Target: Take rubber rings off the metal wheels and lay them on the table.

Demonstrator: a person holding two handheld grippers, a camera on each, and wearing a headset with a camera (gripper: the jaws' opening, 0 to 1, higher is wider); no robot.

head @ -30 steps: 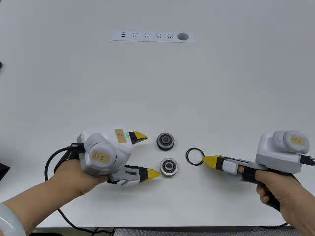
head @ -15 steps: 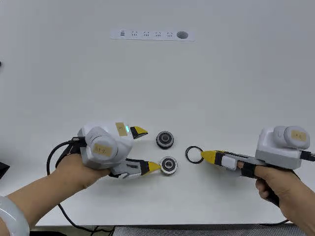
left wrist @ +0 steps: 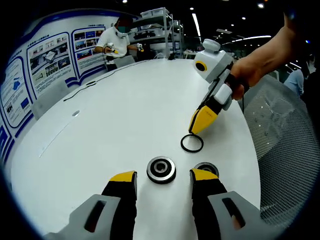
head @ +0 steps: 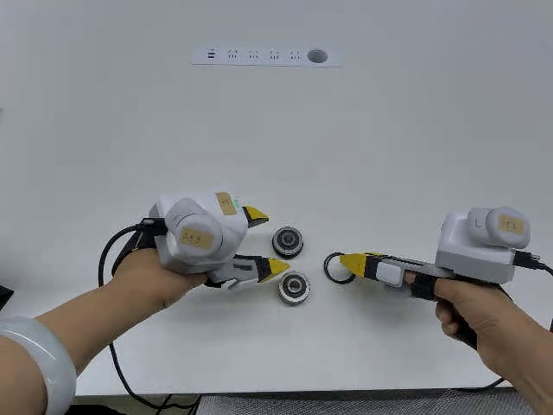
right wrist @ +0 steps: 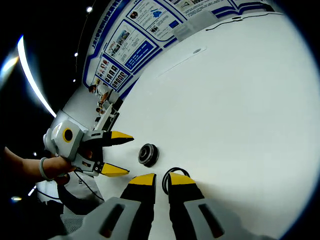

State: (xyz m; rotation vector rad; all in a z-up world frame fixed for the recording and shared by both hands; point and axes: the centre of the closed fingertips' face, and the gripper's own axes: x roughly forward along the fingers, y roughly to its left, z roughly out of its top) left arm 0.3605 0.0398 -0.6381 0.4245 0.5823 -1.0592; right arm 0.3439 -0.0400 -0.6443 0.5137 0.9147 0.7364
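The nearer wheel [head: 294, 288] lies on the table [head: 415, 156], just beside one jaw of the left gripper [head: 268, 240]. This gripper is spread wide, and the farther wheel [head: 288, 242] sits just ahead of its tips. The right gripper [head: 350, 259] has its jaws almost together at the rim of the rubber ring [head: 327, 266], which lies flat. I cannot tell whether they pinch it. A power strip [head: 263, 56] lies far back.
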